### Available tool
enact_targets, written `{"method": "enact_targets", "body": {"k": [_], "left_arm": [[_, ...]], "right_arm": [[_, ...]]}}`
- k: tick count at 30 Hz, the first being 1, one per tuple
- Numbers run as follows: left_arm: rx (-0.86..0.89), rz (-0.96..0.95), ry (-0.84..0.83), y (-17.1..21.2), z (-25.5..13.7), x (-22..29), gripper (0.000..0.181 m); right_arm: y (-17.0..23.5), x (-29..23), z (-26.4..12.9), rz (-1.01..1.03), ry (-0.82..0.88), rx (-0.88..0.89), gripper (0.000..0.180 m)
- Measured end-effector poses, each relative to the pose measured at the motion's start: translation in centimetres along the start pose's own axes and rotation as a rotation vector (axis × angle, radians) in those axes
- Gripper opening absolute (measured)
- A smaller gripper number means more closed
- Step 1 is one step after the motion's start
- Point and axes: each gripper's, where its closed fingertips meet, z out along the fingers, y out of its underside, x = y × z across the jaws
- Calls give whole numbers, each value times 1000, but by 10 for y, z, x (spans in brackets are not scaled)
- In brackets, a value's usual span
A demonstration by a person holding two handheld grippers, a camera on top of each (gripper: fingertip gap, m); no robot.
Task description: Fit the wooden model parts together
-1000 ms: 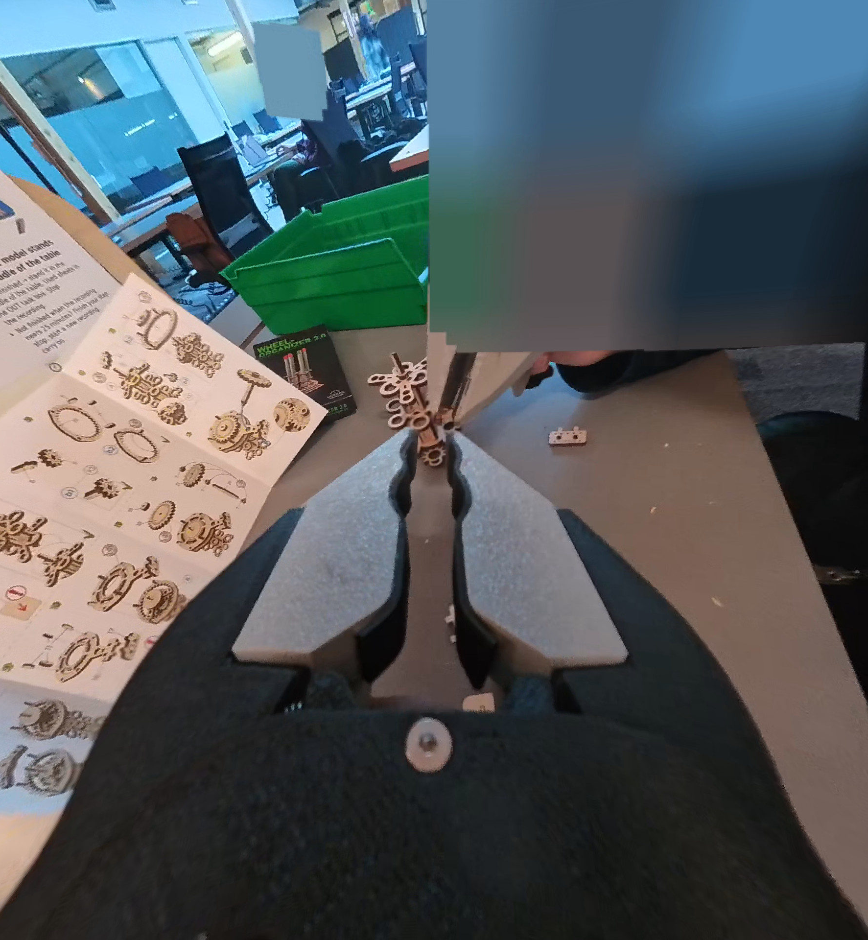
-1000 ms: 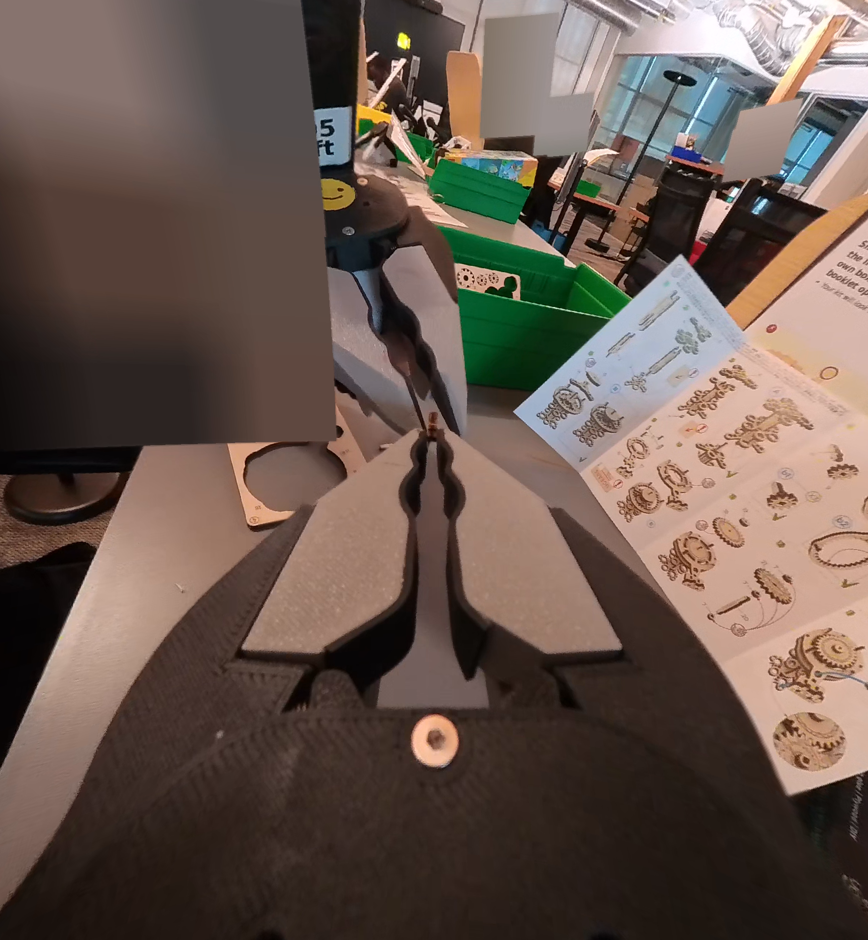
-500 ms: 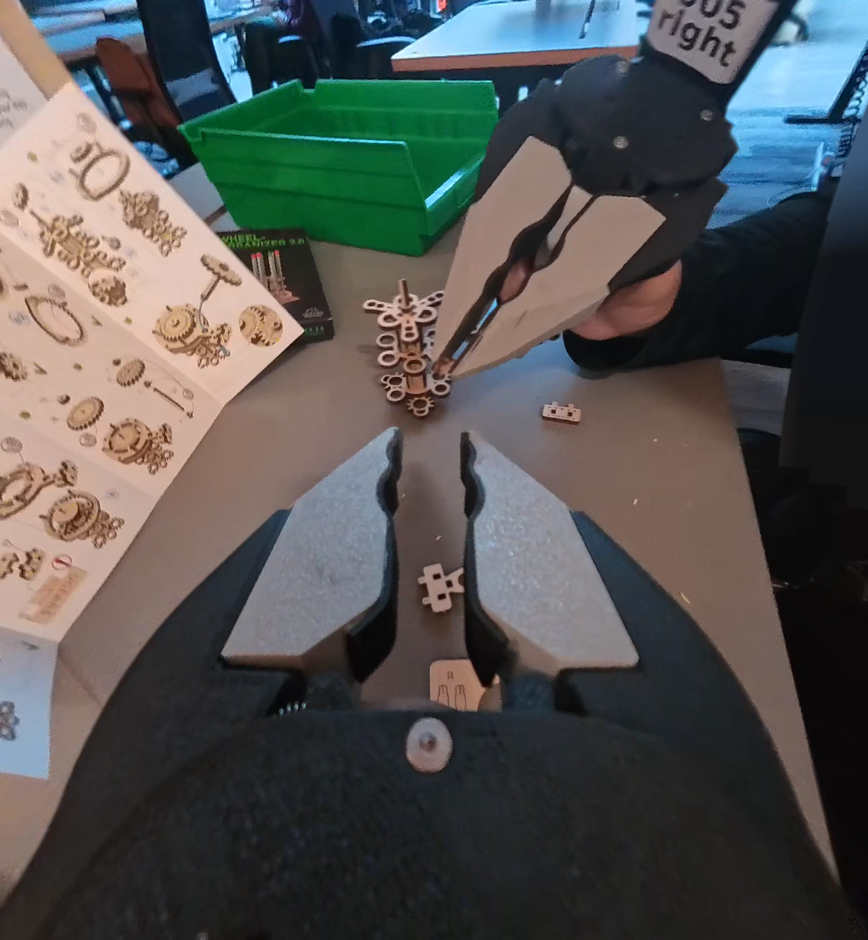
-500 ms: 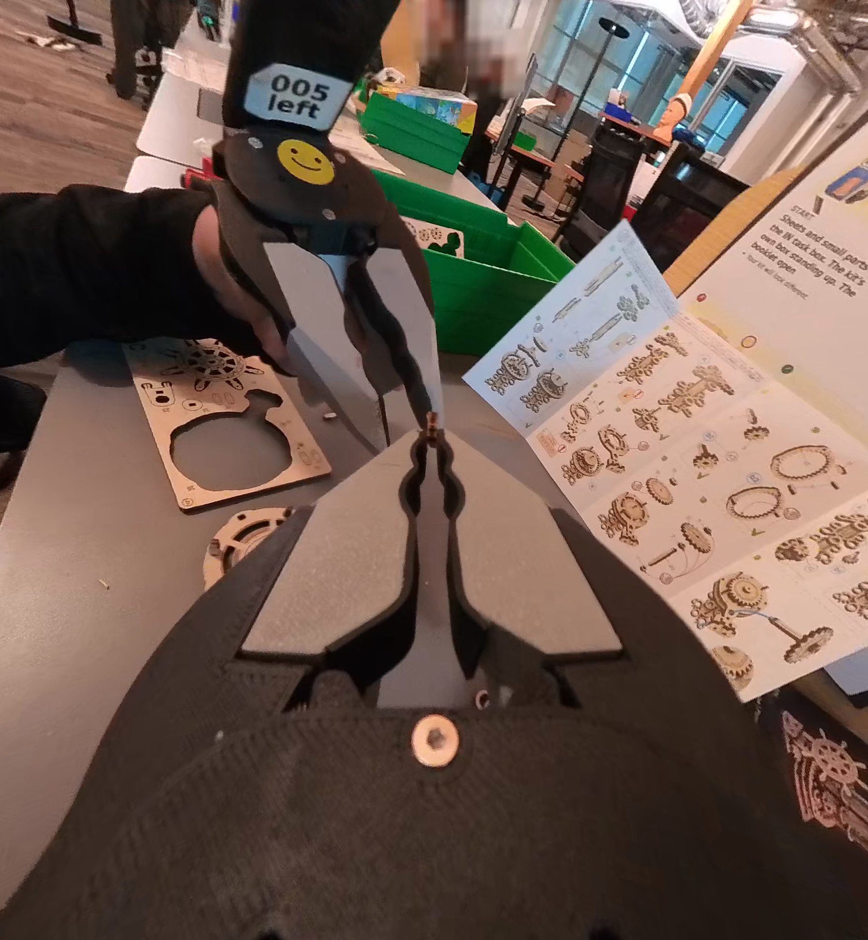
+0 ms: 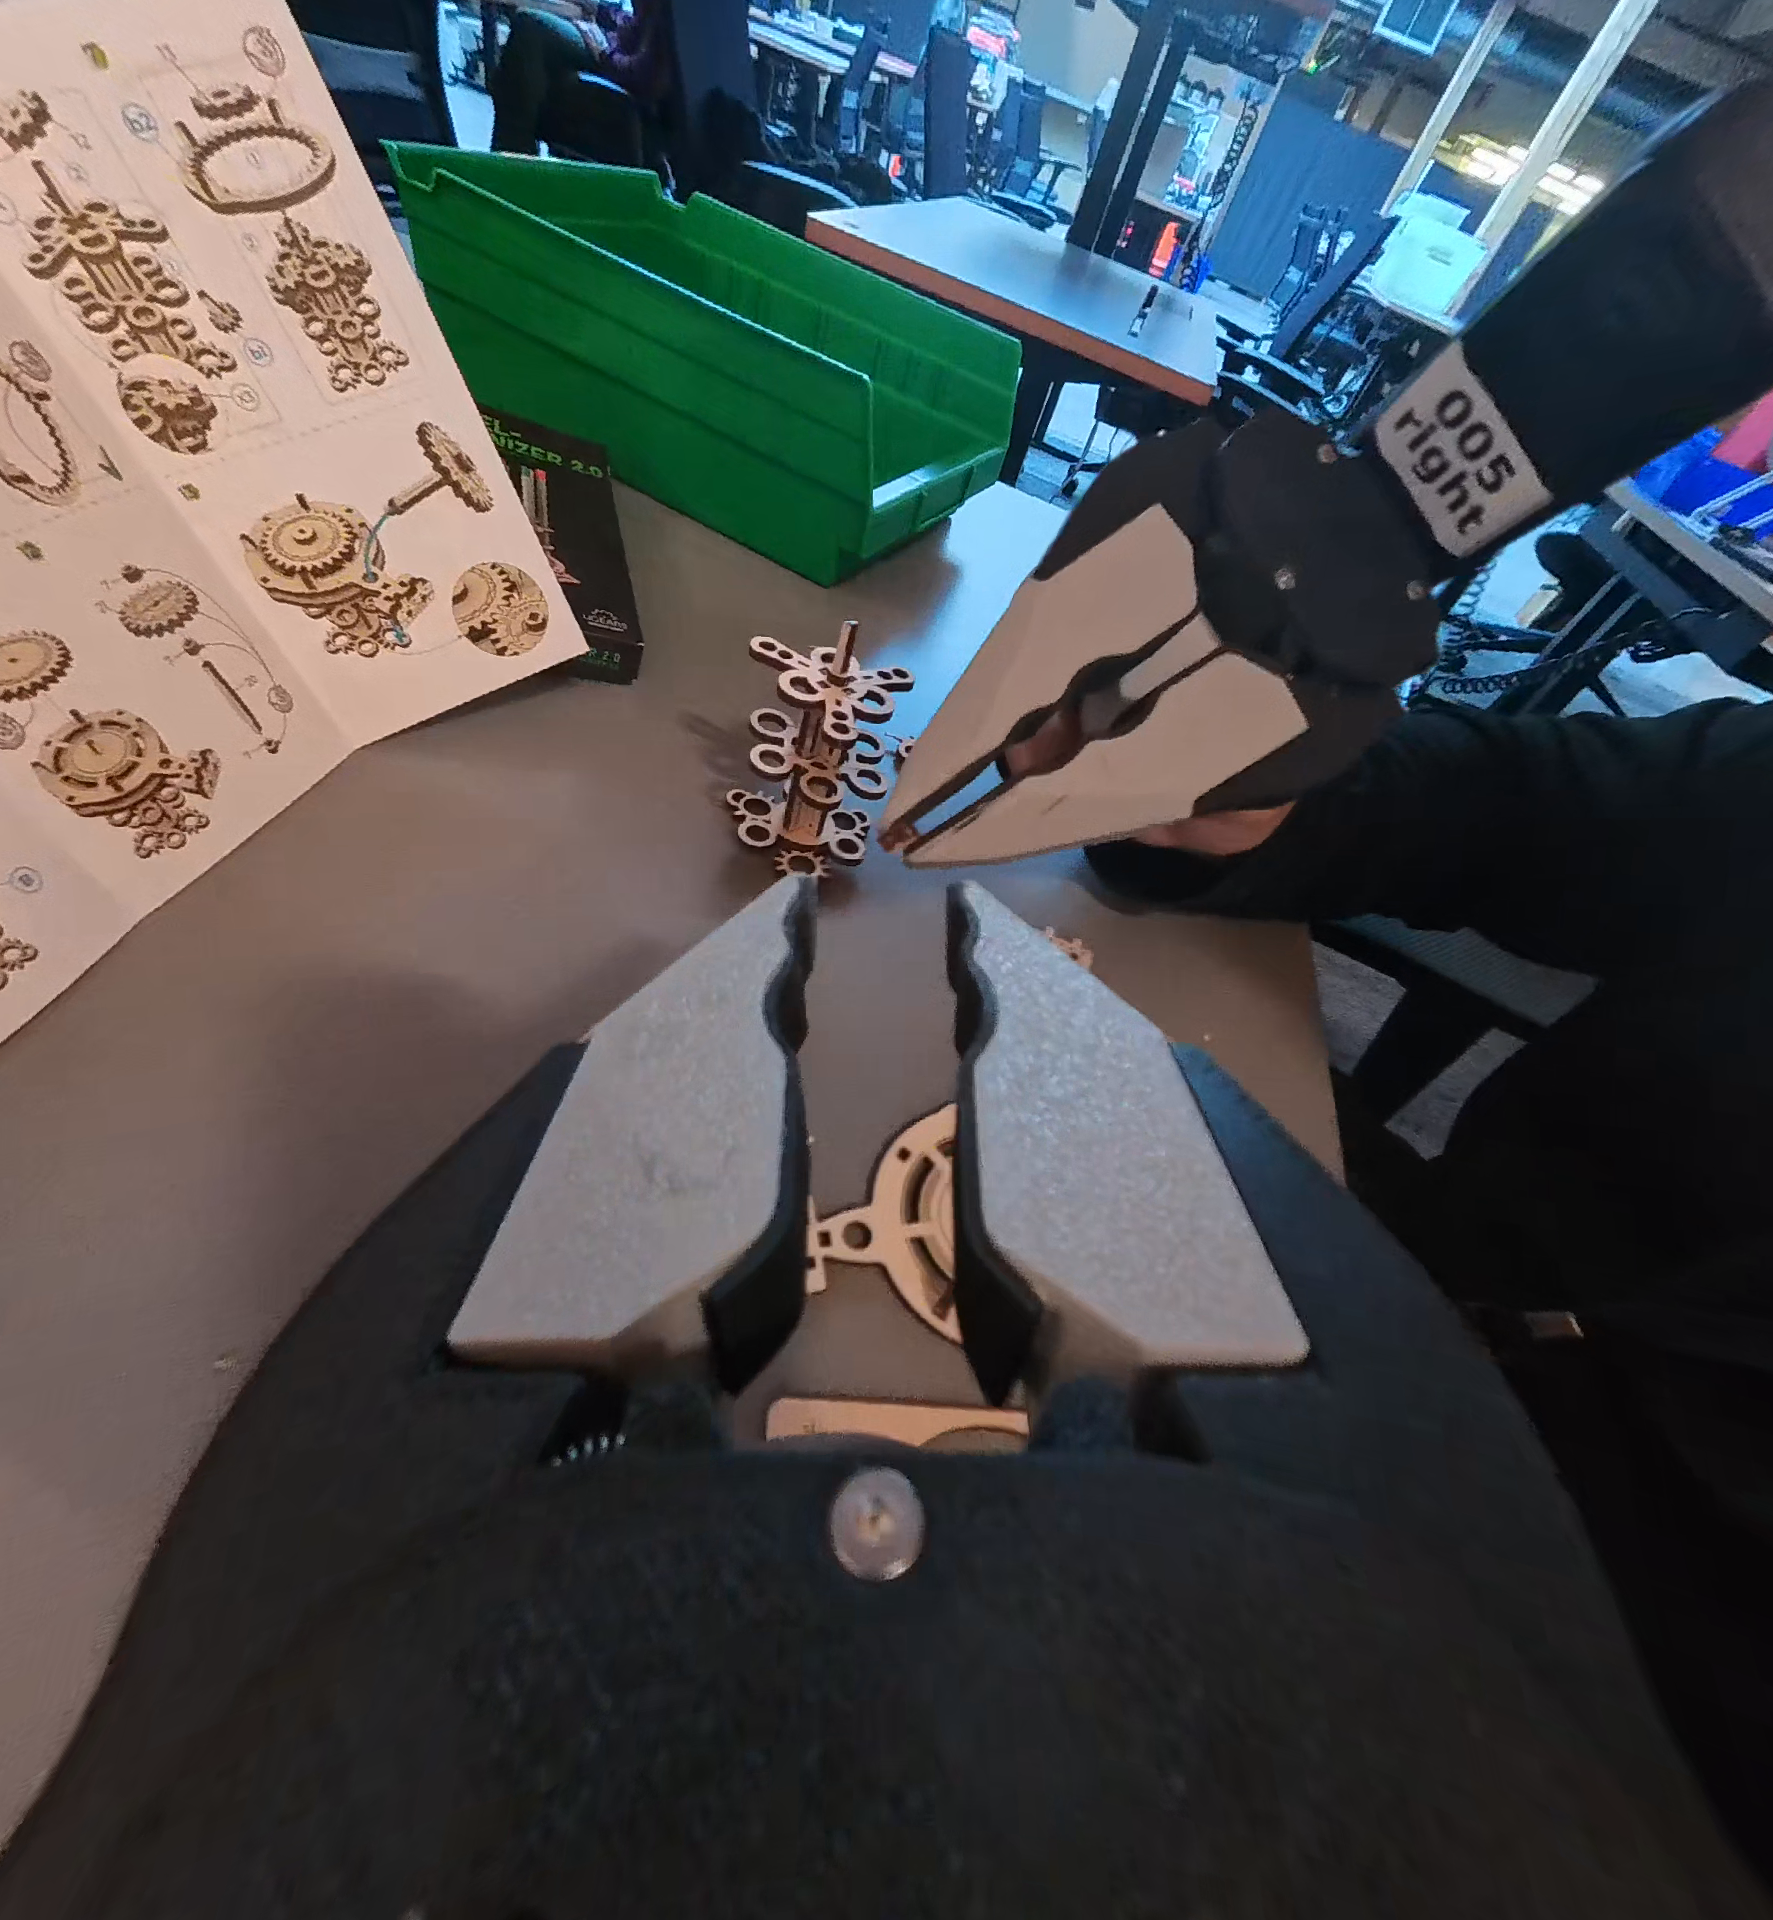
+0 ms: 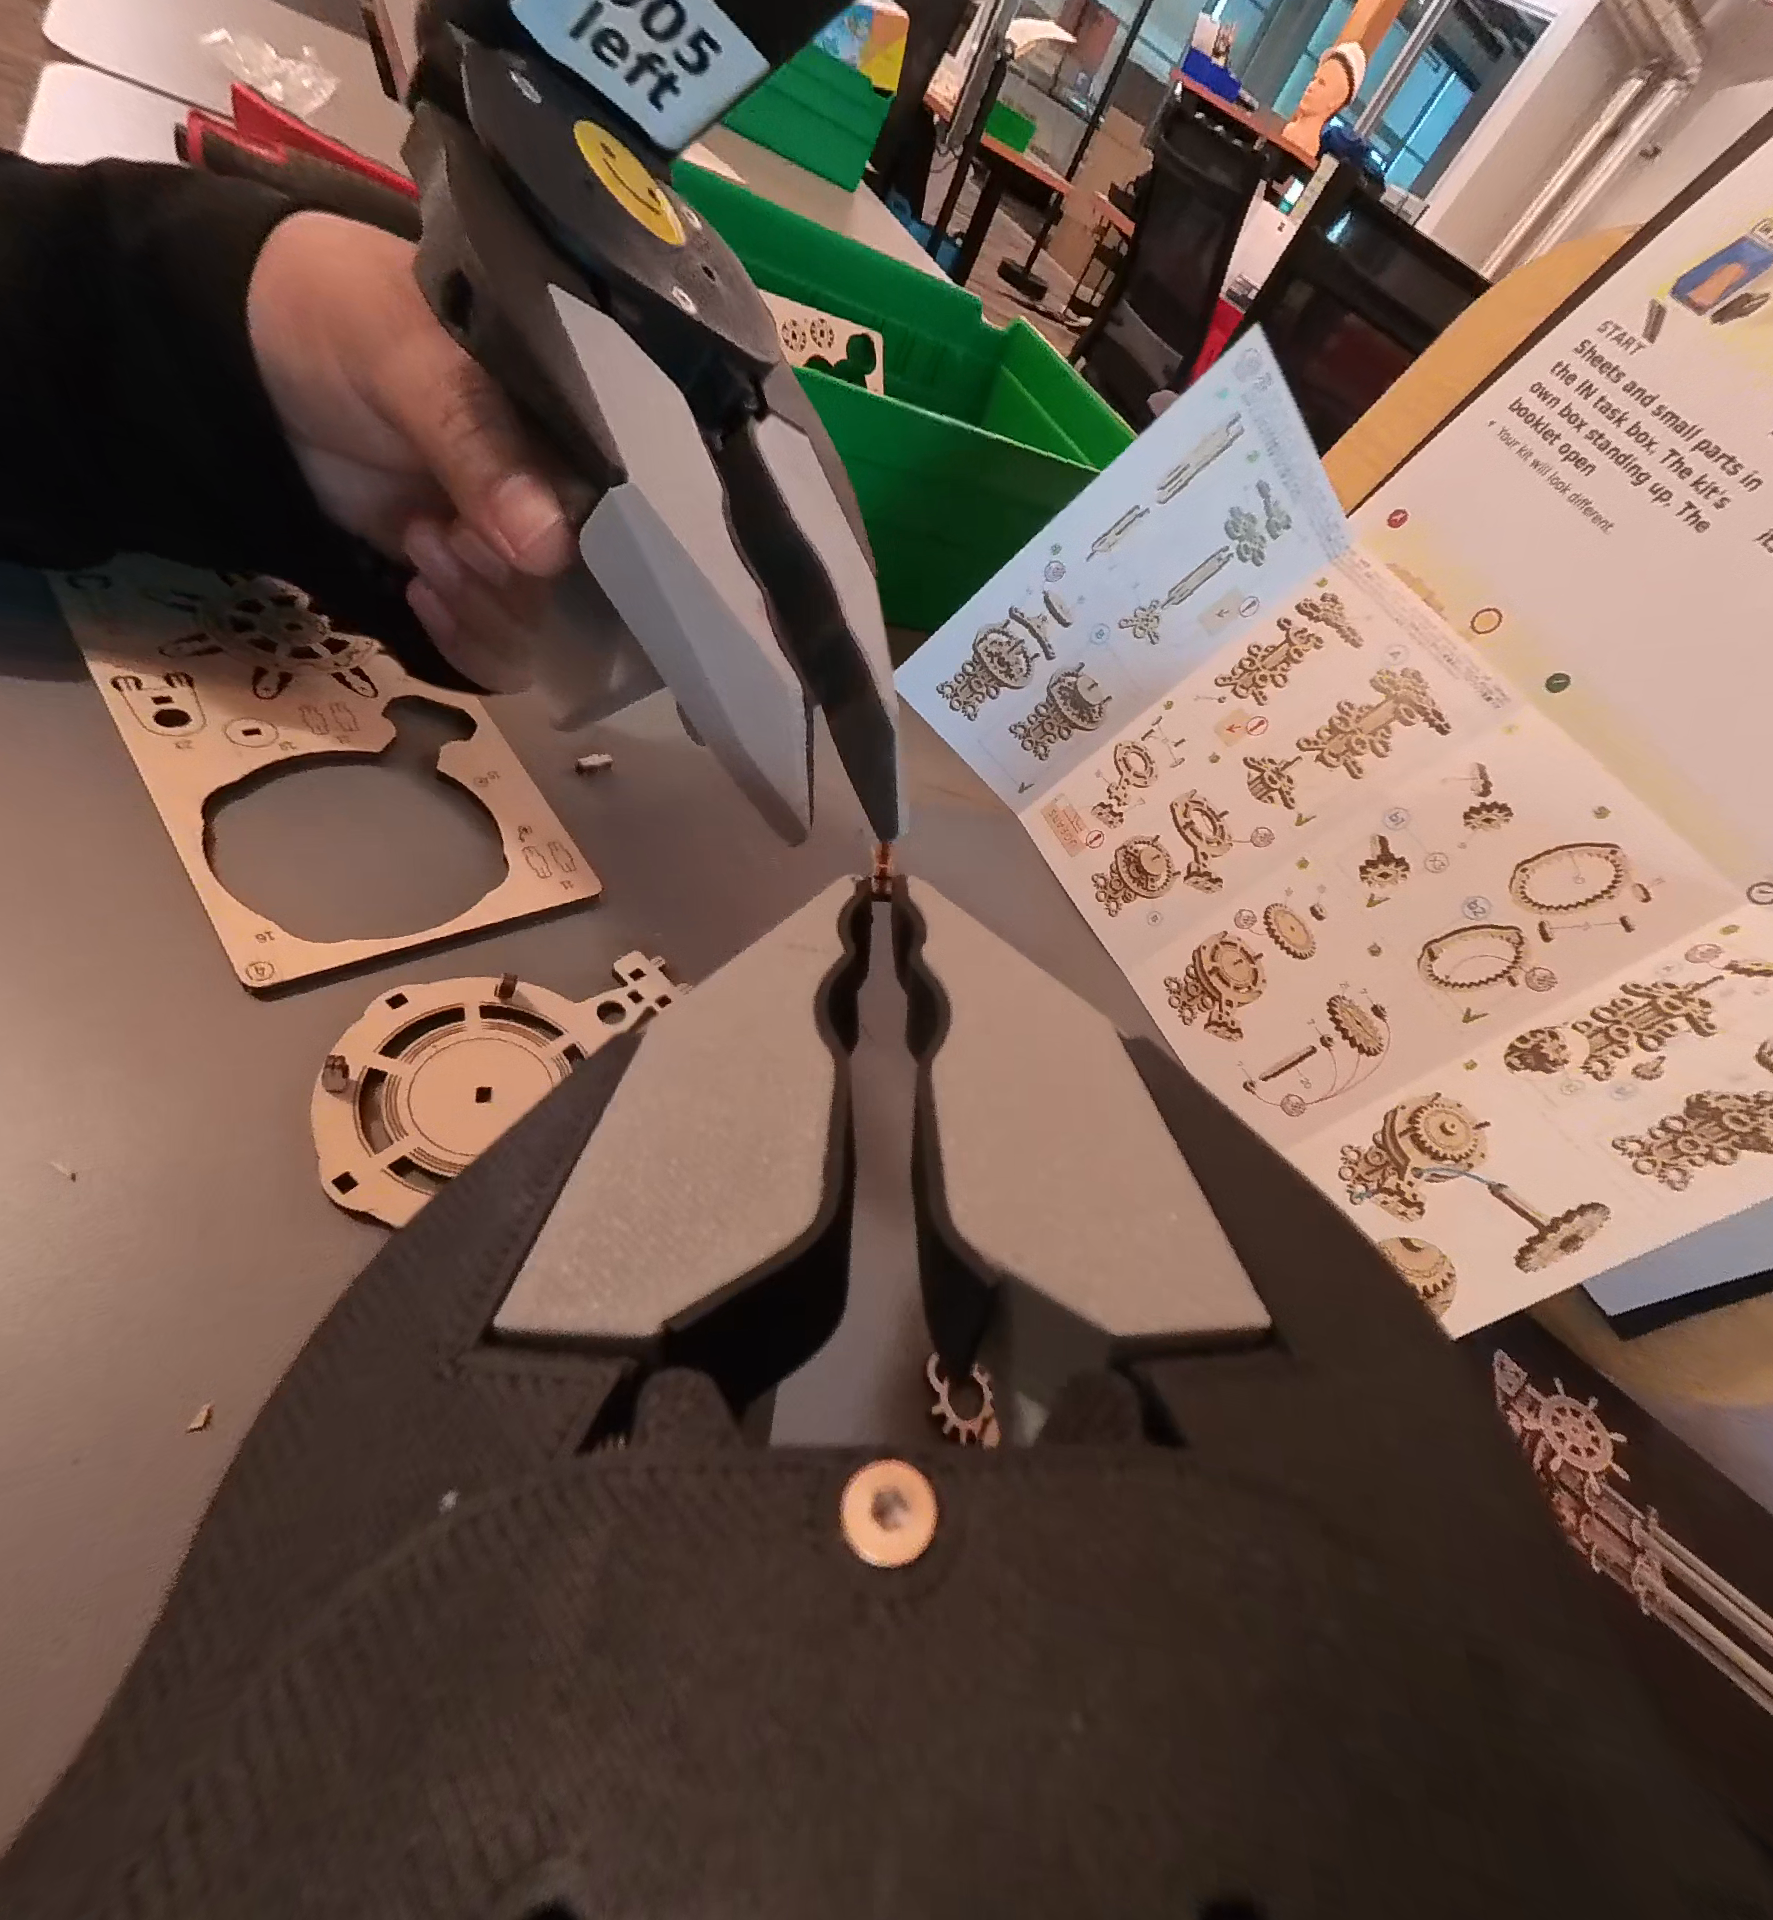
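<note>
A wooden model assembly [image 5: 822, 750], tiers of loops on a shaft, stands upright on the grey table [image 5: 425, 935]. My left gripper [image 5: 882, 900] is open and empty, its fingertips just short of the assembly's base. It also shows in the right wrist view [image 6: 840, 821]. My right gripper [image 6: 882, 902] is shut on a small wooden piece [image 6: 882, 864] that sticks out of its tips. In the left wrist view the right gripper [image 5: 897, 836] has its tips beside the assembly's base. The assembly does not show in the right wrist view.
A round wooden disc part [image 6: 446, 1101] lies under my left gripper, next to a punched-out wooden sheet [image 6: 342, 790]. A small gear [image 6: 965, 1403] lies below my right fingers. A green bin [image 5: 705, 343], an open instruction booklet [image 5: 186, 468] and a black box [image 5: 575, 551] stand behind. My two grippers' fingertips are within a few centimetres of each other.
My left gripper was shut on the assembly's base, then opened, let it go and drew back. The assembly now stands on the table. My right gripper stayed shut on the small piece.
</note>
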Motion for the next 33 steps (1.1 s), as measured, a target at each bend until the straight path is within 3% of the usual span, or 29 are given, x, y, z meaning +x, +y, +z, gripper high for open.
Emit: {"method": "enact_targets", "body": {"k": [7,33], "left_arm": [[8,-56,49,1,6,6,21],[0,-62,-11,5,10,-5,20]], "right_arm": [[8,3,4,-10,34,-42,0],[11,6,8,-44,86,-64,0]]}}
